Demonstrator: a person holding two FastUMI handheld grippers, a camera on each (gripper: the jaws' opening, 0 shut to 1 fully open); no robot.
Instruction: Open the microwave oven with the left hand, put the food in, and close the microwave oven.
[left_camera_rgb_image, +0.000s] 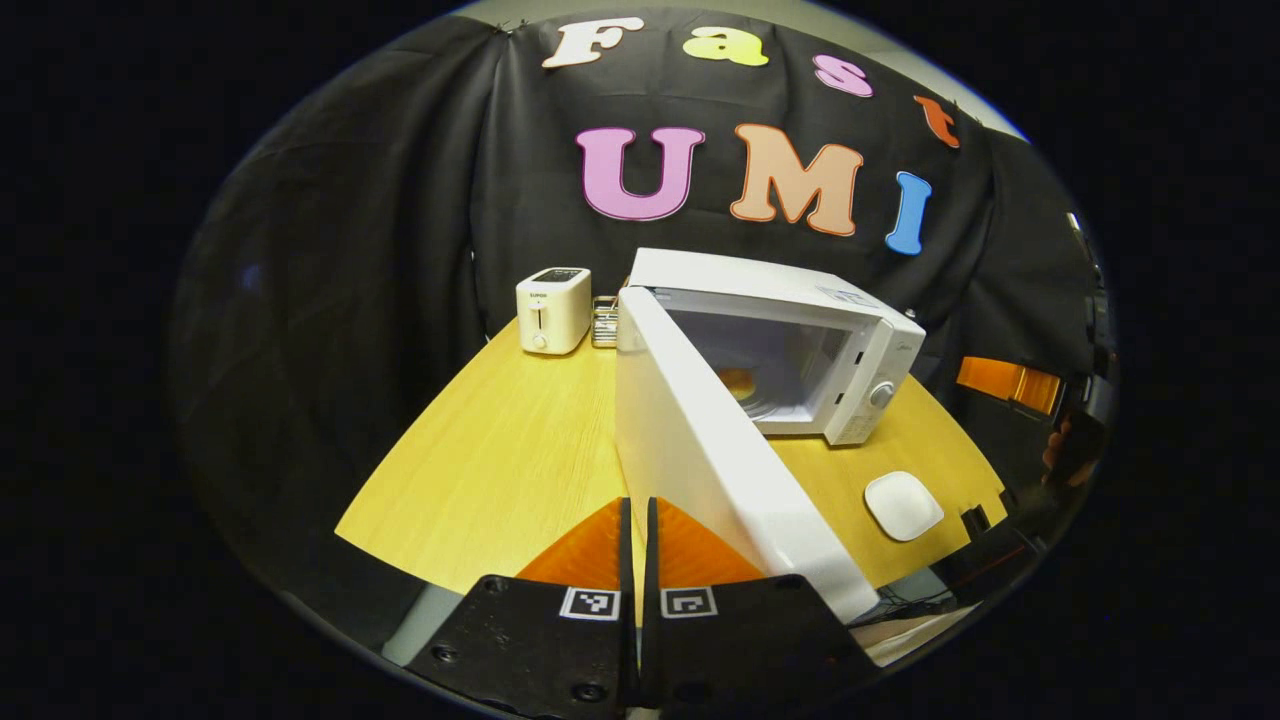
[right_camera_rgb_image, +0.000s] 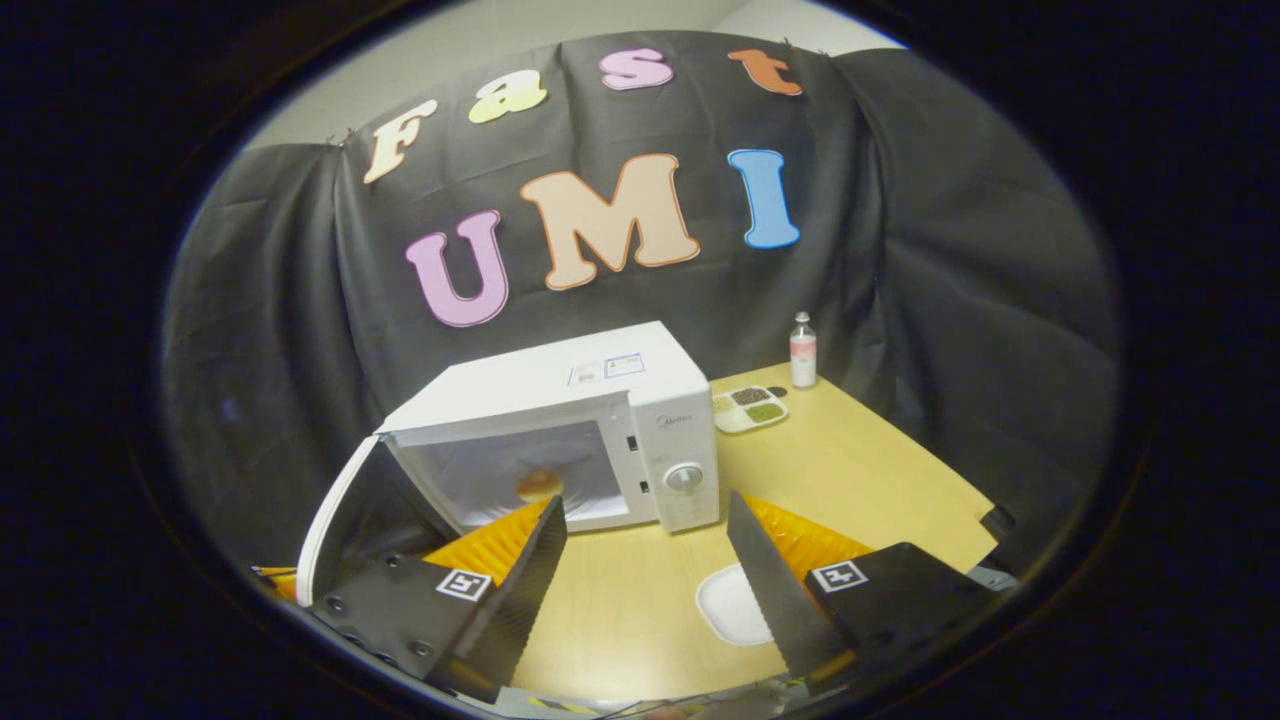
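The white microwave (left_camera_rgb_image: 860, 345) stands on the wooden table with its door (left_camera_rgb_image: 700, 450) swung wide open toward me. A round golden-brown piece of food (left_camera_rgb_image: 738, 382) lies inside the cavity. My left gripper (left_camera_rgb_image: 639, 510) is shut with nothing between its fingers, just left of the door's outer face. In the right gripper view the microwave (right_camera_rgb_image: 600, 385) faces me, the food (right_camera_rgb_image: 540, 485) rests on its floor, and the door (right_camera_rgb_image: 340, 520) hangs open at the left. My right gripper (right_camera_rgb_image: 645, 505) is open and empty in front of the cavity, above a bare white dish (right_camera_rgb_image: 730, 605).
A cream toaster (left_camera_rgb_image: 553, 309) and a small rack (left_camera_rgb_image: 604, 320) stand behind the door. The white dish (left_camera_rgb_image: 903, 505) lies before the microwave. A bottle (right_camera_rgb_image: 803, 350) and a compartment tray (right_camera_rgb_image: 748, 408) sit at the back right. A hand (left_camera_rgb_image: 1075, 450) shows at the right edge.
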